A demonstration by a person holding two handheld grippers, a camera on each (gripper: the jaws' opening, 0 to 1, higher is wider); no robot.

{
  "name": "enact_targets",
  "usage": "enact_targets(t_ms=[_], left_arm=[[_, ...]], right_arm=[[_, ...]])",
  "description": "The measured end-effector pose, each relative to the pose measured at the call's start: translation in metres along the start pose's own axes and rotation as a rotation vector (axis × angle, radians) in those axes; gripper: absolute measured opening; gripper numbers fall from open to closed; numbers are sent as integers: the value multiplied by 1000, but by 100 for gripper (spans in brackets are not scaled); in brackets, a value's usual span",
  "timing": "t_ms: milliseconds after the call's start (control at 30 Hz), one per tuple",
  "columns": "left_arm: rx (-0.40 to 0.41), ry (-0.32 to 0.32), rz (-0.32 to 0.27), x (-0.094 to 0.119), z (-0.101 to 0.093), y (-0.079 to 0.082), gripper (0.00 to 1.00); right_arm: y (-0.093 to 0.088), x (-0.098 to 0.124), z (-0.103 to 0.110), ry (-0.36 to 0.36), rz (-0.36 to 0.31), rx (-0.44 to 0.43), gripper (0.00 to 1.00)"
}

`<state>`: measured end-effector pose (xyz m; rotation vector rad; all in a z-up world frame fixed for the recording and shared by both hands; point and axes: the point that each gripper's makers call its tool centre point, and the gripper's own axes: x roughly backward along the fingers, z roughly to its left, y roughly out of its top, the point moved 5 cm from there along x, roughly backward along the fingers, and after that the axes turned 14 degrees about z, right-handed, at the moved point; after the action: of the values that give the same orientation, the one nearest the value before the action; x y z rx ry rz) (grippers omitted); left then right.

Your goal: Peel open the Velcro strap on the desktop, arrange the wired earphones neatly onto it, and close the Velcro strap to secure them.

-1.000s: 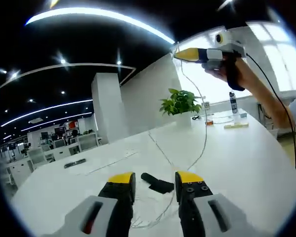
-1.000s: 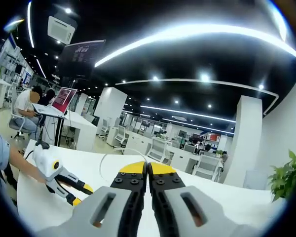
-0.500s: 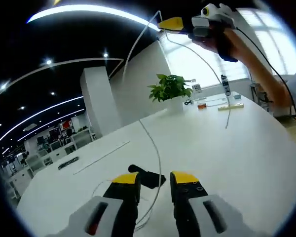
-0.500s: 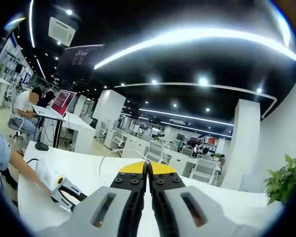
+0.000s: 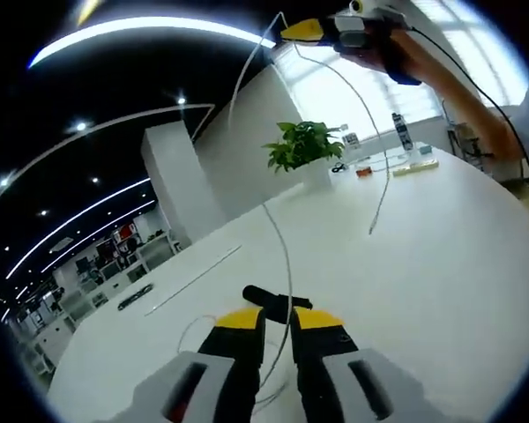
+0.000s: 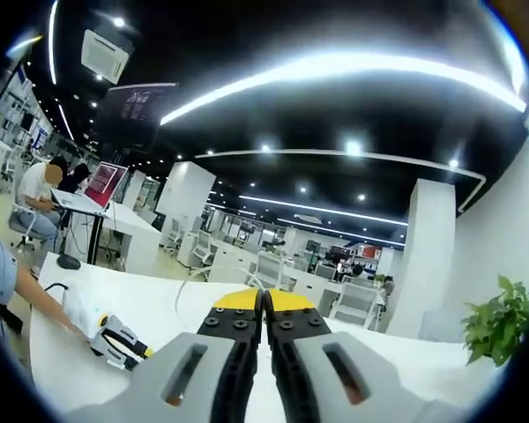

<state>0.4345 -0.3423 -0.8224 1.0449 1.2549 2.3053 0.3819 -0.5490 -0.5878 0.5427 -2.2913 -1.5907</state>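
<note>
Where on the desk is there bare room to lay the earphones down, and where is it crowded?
The desk is bare on the wide stretch between the left gripper and the plant. It is crowded just ahead of that gripper, where the black strap lies among loops of earphone cable that run up to the right gripper. Small items line the far edge near the window.

no legible text, labels or numbers in either view; dark hanging ceiling screen (image 6: 139, 110) in right gripper view shows faint lines, too blurred to read; pink laptop screen (image 6: 103, 185) likewise unreadable
</note>
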Motion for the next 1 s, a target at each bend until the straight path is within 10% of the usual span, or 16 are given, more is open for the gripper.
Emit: enact_targets(t_ms=[367,567,1000], left_arm=[[-24,30,-6,5,9,-1,6],[11,33,-55,16,17,9,6],[138,25,-274,79,56,94,5]], right_arm=[[-24,15,7,30,51,-41,4],[-68,15,23,80,153,-84,4],[-143,-29,43,174,309,-193,6]])
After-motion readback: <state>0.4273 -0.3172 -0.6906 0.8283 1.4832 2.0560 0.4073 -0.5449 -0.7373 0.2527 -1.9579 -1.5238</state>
